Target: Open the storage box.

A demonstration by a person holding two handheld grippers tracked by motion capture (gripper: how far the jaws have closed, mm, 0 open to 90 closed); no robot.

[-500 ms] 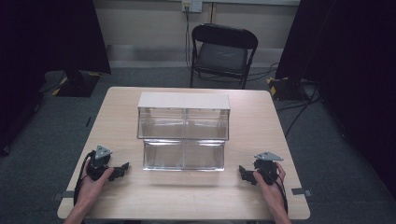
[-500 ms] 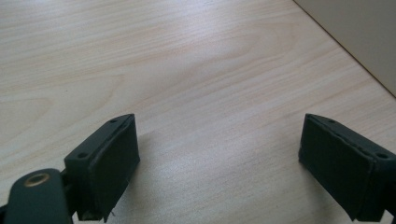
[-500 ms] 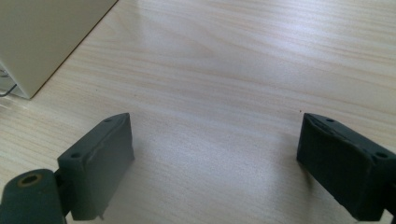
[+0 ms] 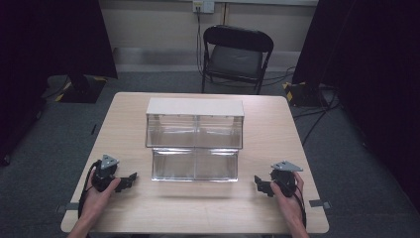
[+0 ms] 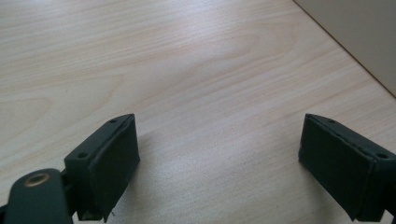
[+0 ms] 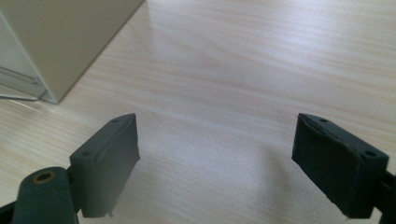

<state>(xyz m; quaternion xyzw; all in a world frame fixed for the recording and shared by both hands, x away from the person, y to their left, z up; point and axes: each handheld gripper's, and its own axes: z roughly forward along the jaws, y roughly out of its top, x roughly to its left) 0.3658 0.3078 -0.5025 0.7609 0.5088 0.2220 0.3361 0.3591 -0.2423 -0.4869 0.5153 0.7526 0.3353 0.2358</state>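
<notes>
High view: a clear two-tier bin unit point(image 4: 194, 141) was seen mid-bench point(image 4: 277, 208), left gripper point(image 4: 130, 180) and right gripper point(image 4: 258, 184) resting near its lower front corners, apart from it. A careless inward sweep could be judged liable to shove the light unit.

Left gripper view: fingers point(image 5: 105, 165) were spread wide, nothing between them; the unit's wall lay beyond, upper right.

Right gripper view: fingers point(image 6: 107, 161) were likewise wide and empty, the unit's corner point(image 6: 51, 51) ahead, upper left.

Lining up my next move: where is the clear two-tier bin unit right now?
In the high view the clear bin unit sits mid-table, between the left gripper and right gripper, its lower tier facing the person, folding chair beyond it.
</notes>
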